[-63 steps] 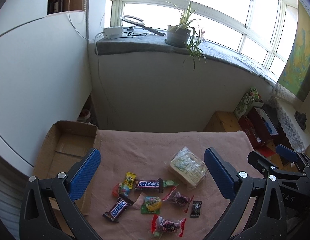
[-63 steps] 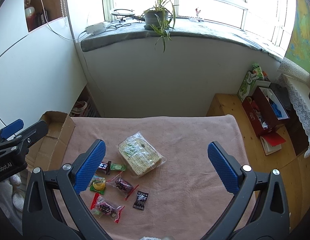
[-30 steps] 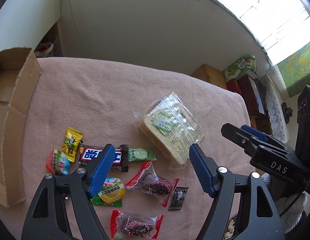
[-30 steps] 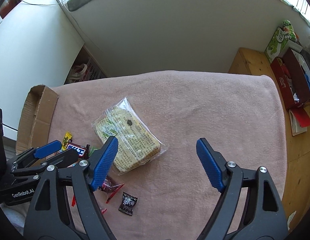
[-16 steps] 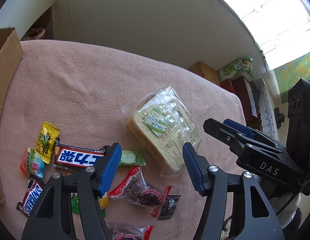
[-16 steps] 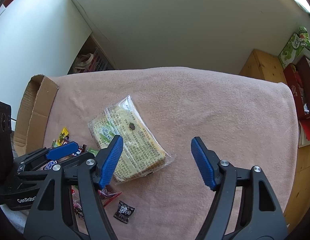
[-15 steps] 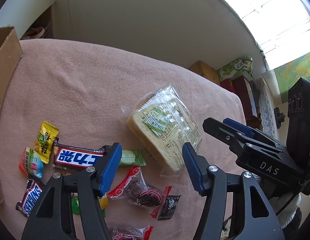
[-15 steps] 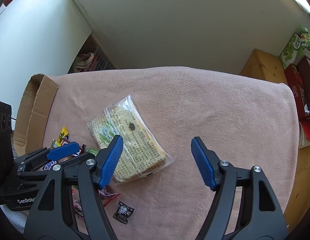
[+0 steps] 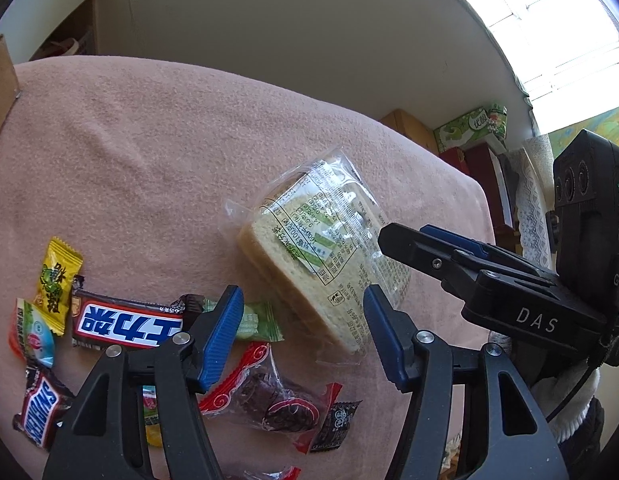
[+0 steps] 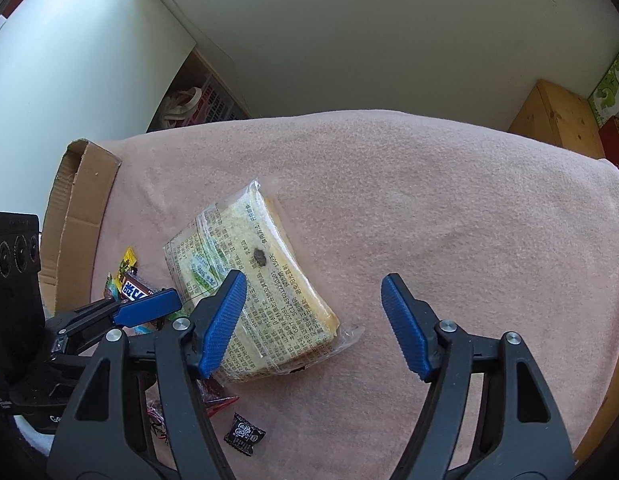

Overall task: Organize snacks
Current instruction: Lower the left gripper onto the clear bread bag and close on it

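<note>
- Left wrist view: the left gripper (image 9: 305, 334) hangs over the pink cloth (image 9: 149, 152) with its jaws about half apart, holding nothing; they have just been closing a little, and the pads touch no snack.
- Between and below its pads lie the near corner of the bread pack (image 9: 321, 252) and a red-edged dried fruit pack (image 9: 269, 394).
- To the left are a green candy (image 9: 253, 320), a Snickers bar with Chinese letters (image 9: 127, 322), a yellow candy (image 9: 57, 276) and a second Snickers bar (image 9: 39, 410) (partly hidden by the gripper body).
- Right wrist view: the right gripper (image 10: 313, 322) has its jaws wide apart and empty; they too narrowed slightly.
- Its left pad stands over the bread pack (image 10: 245, 280), its right pad over bare cloth.
- A black small packet (image 10: 244, 434) lies near the bottom, and a cardboard box (image 10: 75, 208) stands at the cloth's left edge.
</note>
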Motion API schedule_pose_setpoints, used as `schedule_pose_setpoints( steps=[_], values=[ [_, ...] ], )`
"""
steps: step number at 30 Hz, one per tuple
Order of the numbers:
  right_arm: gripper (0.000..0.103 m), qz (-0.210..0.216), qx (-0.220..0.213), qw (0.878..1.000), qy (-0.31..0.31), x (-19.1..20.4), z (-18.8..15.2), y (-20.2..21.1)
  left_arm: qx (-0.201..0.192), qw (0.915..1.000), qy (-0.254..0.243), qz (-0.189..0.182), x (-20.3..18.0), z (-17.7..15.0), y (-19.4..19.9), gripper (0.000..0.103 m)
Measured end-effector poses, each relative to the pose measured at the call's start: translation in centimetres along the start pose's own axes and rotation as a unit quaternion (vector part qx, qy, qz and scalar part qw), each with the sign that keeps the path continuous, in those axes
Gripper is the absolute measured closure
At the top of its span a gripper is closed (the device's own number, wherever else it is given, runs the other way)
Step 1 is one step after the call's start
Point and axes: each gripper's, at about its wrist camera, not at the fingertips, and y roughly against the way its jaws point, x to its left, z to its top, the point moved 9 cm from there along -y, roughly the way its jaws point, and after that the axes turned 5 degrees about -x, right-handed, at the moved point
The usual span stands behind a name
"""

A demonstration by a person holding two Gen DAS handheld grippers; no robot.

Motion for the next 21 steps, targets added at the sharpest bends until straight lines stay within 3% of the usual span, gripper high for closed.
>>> schedule_pose_setpoints(
  steps=[9,19,21],
  values=[
    [0.029,0.053,0.027,0.998,-0.028,-0.1,-0.1,-1.9,0.003,0.9999,-0.01,-0.008,-0.9,0.2,-1.5,0.042],
    [0.029,0.087,0.044,0.995,-0.014,2.2,-0.1,-2.7,0.003,0.9996,-0.024,-0.012,-2.0,0.5,-2.4,0.042],
    [0.034,0.09,0.047,0.995,-0.012,2.7,-0.2,-2.9,0.002,0.9996,-0.027,-0.012,-1.8,0.5,-2.3,0.042]
  ],
)
